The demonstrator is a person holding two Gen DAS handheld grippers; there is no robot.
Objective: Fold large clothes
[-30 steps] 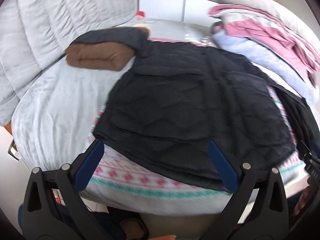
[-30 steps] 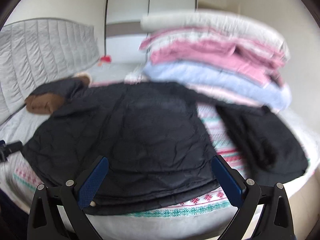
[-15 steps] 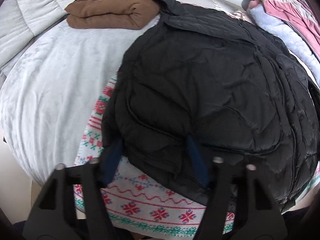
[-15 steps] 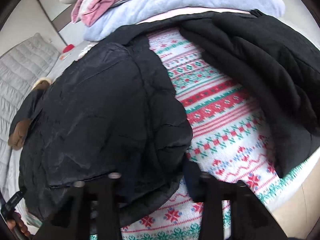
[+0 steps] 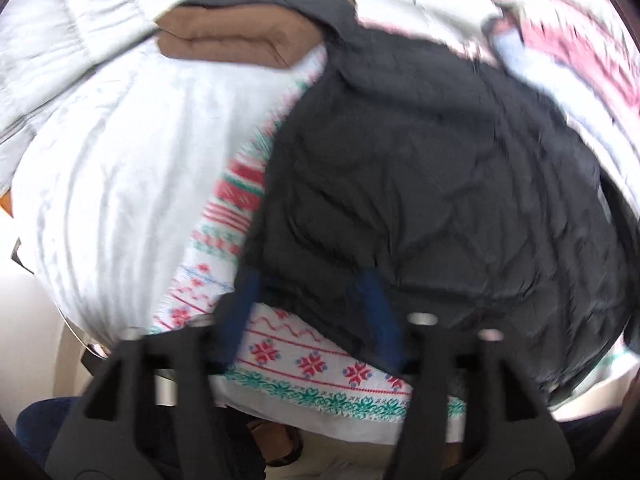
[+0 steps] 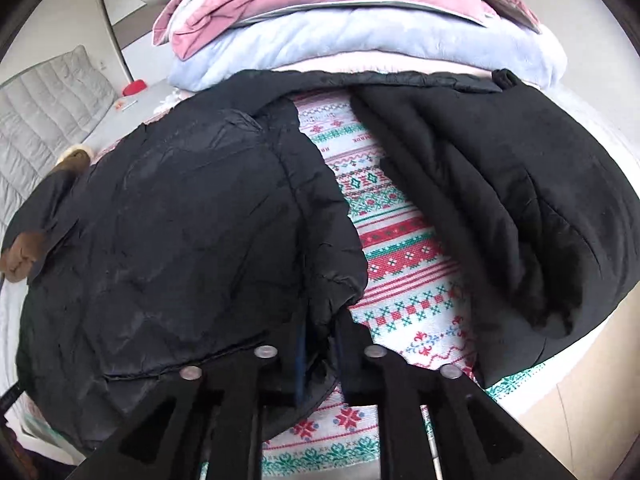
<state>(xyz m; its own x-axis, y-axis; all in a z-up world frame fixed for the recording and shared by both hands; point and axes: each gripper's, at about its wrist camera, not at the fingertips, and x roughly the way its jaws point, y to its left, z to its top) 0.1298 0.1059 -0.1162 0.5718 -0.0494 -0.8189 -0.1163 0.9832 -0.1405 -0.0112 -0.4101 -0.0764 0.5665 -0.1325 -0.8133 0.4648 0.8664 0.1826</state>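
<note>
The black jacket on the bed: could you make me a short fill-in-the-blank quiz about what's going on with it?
1. The right gripper is shut on the black jacket's ____.
2. The jacket lies on a ____-patterned blanket.
3. The folded garment by the jacket's collar is ____.

Missing words: hem; snowflake; brown

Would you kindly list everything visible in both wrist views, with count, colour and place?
quilted jacket: one, black, spread on the blanket, hem nearest the cameras
patterned blanket: one, white with red and green bands, under the jacket
second dark garment: one, black, right of the jacket
folded item: one, brown, beyond the jacket's left side
bedding stack: one, pink over pale blue, behind
grey quilt: one, far left
left gripper: fingers apart around the hem's left corner
right gripper: fingers closed on the hem's right corner
</note>
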